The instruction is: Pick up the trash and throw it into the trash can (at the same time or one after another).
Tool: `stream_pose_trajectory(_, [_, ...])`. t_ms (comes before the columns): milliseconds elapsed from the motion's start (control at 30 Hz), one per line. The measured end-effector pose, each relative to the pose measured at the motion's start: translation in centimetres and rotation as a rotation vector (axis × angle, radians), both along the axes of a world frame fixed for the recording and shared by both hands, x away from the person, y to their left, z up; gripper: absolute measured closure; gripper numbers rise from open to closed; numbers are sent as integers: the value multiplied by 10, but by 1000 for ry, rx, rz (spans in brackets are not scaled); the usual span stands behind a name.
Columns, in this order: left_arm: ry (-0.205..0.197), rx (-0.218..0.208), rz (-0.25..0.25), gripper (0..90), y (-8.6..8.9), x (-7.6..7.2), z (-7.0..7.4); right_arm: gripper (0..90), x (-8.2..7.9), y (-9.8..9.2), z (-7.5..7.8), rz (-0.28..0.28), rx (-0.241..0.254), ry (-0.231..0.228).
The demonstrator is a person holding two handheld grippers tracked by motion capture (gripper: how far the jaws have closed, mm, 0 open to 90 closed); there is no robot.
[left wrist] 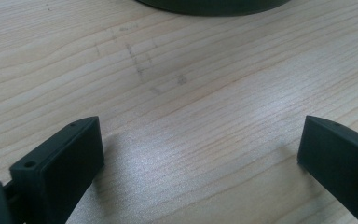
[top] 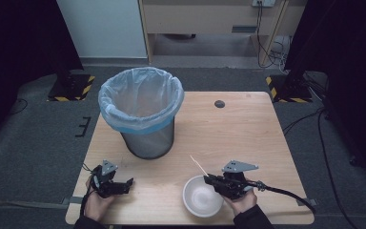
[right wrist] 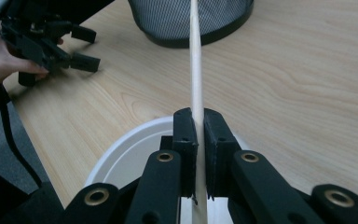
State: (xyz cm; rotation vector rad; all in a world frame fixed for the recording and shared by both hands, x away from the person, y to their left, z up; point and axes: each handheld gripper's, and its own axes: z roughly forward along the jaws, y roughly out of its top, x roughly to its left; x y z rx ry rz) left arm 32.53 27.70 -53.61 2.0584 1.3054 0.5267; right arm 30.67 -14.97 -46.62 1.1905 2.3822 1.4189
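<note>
My right gripper (top: 208, 180) (right wrist: 196, 122) is shut on a thin pale wooden stick (top: 198, 165) (right wrist: 196, 65). The stick runs out past the jaws toward the bin and hangs above the white bowl (top: 198, 200) (right wrist: 121, 158) near the table's front edge. At the front left of the table my left gripper (top: 127, 184) (left wrist: 200, 149) stays low over the bare wood, jaws wide apart with nothing between them. It also appears in the right gripper view (right wrist: 81, 46), held by a hand.
A black mesh waste bin (top: 145, 117) (right wrist: 191, 21) with a pale blue liner stands at the back left of the wooden table (top: 248, 138). A small dark round spot (top: 219, 103) marks the table's far side. Grey floor and cables surround the table.
</note>
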Motion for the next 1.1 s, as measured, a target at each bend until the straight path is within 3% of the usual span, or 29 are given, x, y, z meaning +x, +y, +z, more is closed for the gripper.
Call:
stream_pose_trajectory(300, [0, 0, 0, 0, 0, 0, 0, 852, 10, -13, 22, -39, 63, -55])
stream_pose_trajectory(533, [0, 0, 0, 0, 0, 0, 0, 853, 14, -20, 48, -61, 79, -143])
stream_pose_trajectory(733, [0, 0, -1, 0, 0, 0, 0, 853, 17, -29, 68, -86, 125, -200])
stream_pose_trajectory(1100, [0, 0, 0, 0, 0, 0, 0, 853, 38, -31, 104, -109, 194, -301])
